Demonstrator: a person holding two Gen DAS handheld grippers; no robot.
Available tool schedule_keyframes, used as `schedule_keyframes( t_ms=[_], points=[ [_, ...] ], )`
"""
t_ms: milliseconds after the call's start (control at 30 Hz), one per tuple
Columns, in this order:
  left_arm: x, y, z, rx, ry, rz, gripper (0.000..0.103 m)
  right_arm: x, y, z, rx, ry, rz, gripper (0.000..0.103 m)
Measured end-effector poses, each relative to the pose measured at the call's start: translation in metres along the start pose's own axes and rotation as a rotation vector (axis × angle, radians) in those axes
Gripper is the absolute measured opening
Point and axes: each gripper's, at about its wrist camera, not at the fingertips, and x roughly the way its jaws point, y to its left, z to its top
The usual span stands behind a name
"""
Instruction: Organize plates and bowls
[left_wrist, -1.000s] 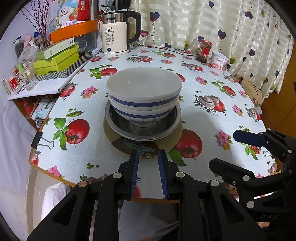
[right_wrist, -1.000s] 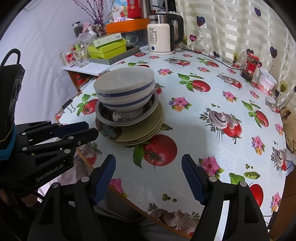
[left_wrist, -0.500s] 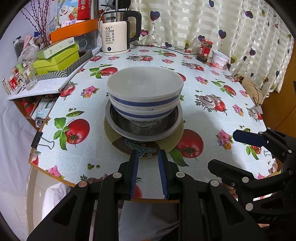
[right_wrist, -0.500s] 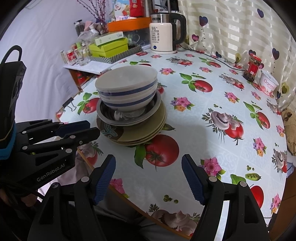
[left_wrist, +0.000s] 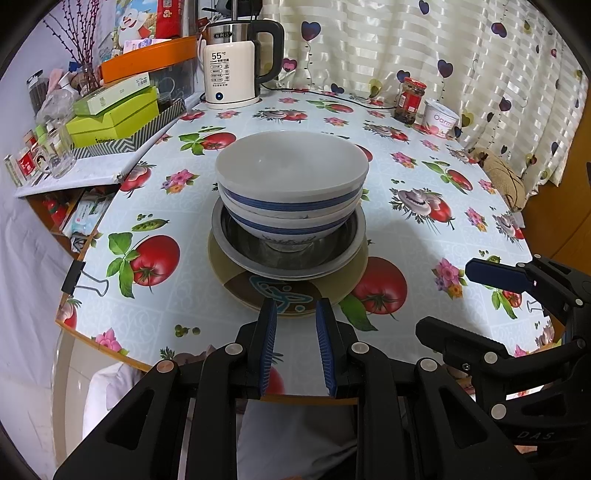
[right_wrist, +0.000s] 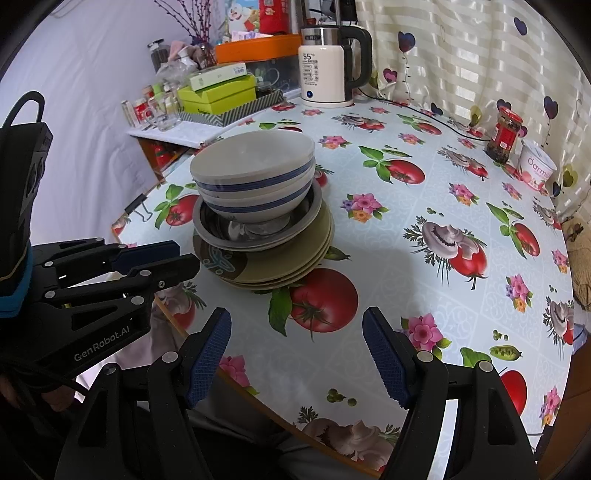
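Where the left view meets the stack head-on at frame centre, only the right view shows the plates (right_wrist: 295, 266) from the side, under the bowls (right_wrist: 255, 184). Left gripper (left_wrist: 295, 314) is narrow and empty; right gripper (right_wrist: 297, 325) is wide and empty.

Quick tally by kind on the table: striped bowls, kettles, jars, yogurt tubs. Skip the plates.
Striped bowls: 2, nested
Kettle: 1
Jar: 1
Yogurt tub: 1
Total: 5
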Motion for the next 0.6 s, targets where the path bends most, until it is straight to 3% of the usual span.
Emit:
schedule_keyframes(
  t_ms=[600],
  points=[
    [0.0032, 0.0042, -0.0028, -0.009, 0.002, -0.001, 0.023, 0.001, 0.0011, 0.0009, -0.007, -0.002, 0.001, 0.075]
  ],
)
